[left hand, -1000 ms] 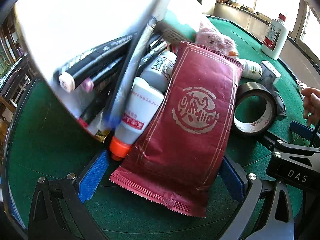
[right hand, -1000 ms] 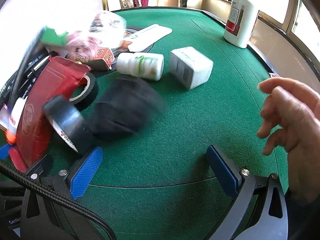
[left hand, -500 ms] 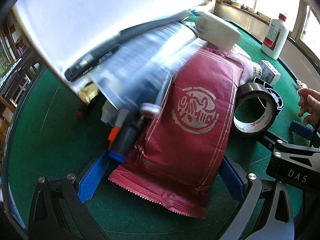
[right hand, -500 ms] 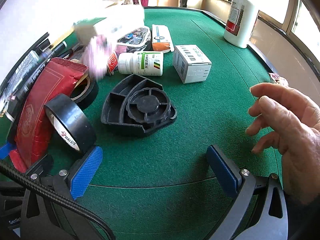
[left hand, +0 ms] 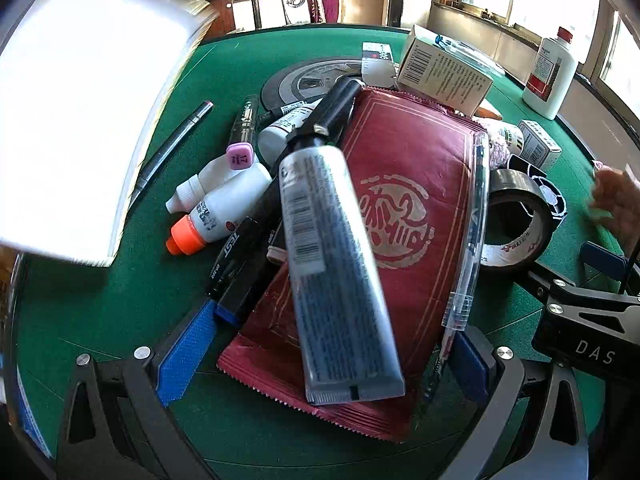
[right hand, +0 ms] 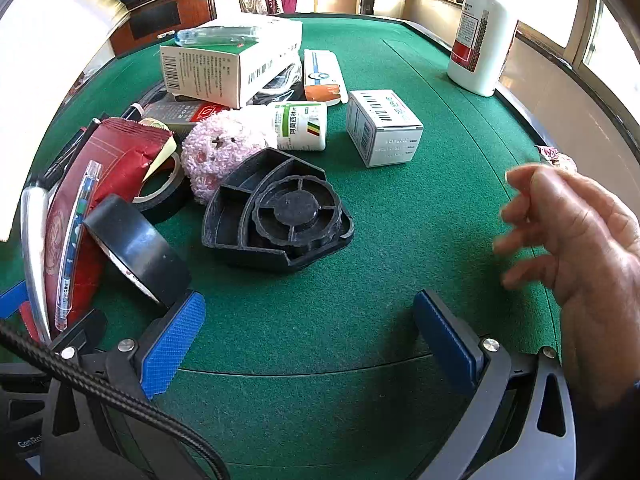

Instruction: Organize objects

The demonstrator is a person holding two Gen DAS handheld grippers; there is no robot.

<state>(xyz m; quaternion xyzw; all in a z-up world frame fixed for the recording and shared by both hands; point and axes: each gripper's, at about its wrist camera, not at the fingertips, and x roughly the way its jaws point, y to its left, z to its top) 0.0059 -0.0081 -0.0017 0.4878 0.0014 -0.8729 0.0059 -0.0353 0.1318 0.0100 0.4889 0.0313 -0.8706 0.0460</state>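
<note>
Before you, a dark red foil packet lies flat on the green worktop, with a grey tube slanting across it and a clear pen along its right edge. To its left, white bottles, one orange-capped, and black markers pile together. A black tape roll leans against the packet; beside it sit a pink knitted ball, a black plastic tray and white boxes.

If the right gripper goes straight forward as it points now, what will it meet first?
Probably the black plastic tray, lying on the green table ahead of the open right gripper, slightly to its left. Only bare felt lies before it; depth is uncertain.
</note>
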